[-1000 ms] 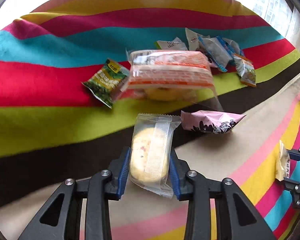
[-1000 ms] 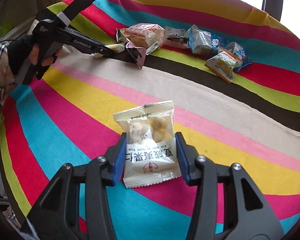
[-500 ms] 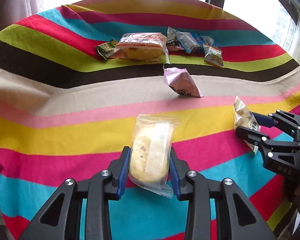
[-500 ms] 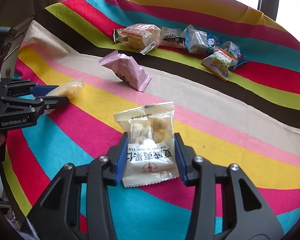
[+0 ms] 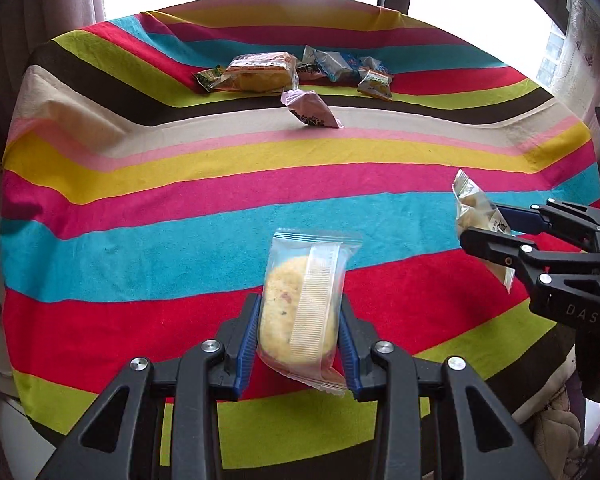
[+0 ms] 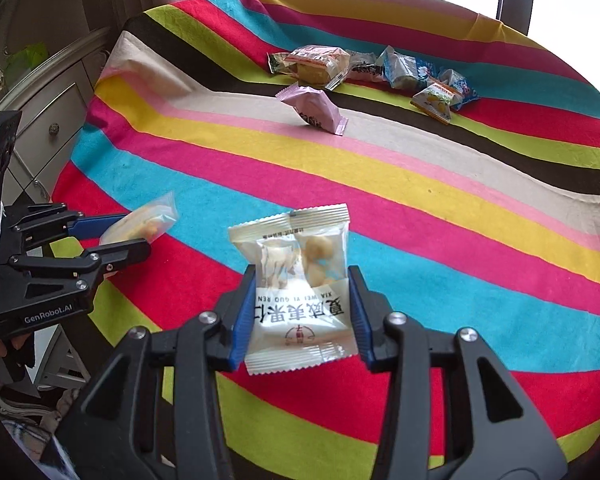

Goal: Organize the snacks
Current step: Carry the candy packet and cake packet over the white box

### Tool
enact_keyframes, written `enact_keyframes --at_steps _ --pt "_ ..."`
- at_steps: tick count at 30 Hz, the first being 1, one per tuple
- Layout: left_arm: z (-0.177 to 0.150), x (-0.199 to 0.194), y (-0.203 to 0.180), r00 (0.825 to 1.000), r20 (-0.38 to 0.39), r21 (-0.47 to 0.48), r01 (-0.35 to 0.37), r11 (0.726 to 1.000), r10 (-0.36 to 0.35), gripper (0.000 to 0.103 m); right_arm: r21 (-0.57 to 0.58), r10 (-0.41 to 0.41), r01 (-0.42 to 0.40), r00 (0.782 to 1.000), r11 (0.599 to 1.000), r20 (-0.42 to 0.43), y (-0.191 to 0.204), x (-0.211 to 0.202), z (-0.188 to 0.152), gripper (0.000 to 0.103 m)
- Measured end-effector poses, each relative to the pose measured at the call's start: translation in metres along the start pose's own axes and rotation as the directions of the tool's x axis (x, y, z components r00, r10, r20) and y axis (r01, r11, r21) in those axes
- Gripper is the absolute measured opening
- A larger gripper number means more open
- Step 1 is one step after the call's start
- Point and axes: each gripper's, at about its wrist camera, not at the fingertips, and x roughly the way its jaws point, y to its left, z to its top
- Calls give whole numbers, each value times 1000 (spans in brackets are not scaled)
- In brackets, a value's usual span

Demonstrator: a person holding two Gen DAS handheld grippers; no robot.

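My left gripper [image 5: 299, 320] is shut on a clear packet with a round pale cookie [image 5: 306, 264], held upright above the red stripe of the cloth. My right gripper [image 6: 302, 304] is shut on a white nut packet [image 6: 296, 248] with printed characters, also held off the cloth. Each gripper shows in the other's view: the right gripper [image 5: 496, 228] with its nut packet [image 5: 470, 208] at the right, the left gripper [image 6: 128, 236] with the cookie packet [image 6: 144, 224] at the left. They hang side by side, apart.
A striped cloth [image 5: 140, 240] covers the round table. At its far side lies a cluster of snacks: an orange-wrapped cake [image 5: 258, 70], a green packet [image 5: 208, 78], blue packets [image 5: 336, 64]. A pink packet [image 5: 312, 110] lies just in front. A drawer cabinet [image 6: 48, 116] stands left.
Both grippers have drawn back from the far snack cluster toward the near edge, each keeping its packet. The left gripper moved the most and now hangs beside the right one.
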Motion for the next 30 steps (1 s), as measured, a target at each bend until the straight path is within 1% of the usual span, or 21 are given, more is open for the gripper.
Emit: enact_keyframes --at_steps 5,8,12,15,21,25,30 --pt "-10 -12 -13 1000 12 41 14 999 -15 37 11 -18 18 1000 1000 -8 4 -18 -19 46" --pt "-16 -16 -23 1000 11 60 28 998 -29 37 36 -23 24 1000 999 -9 0 -28 -27 46" --pt "-20 -20 -36 999 10 91 39 995 -40 37 73 -36 36 999 997 -1 -10 -43 -38 46" --pt "-22 -23 -52 999 18 134 35 990 -38 37 105 -57 55 998 993 13 -22 -57 -47 46" --pt "-23 -28 -82 998 29 209 52 977 -59 37 176 -100 92 994 980 37 -46 -88 -73 46" --pt "-26 -33 -106 996 35 272 64 960 -76 37 212 -141 127 989 969 52 -62 -110 -92 46" --pt "-28 -41 -148 993 43 382 88 920 -113 37 234 -197 179 979 956 55 -76 -139 -120 46"
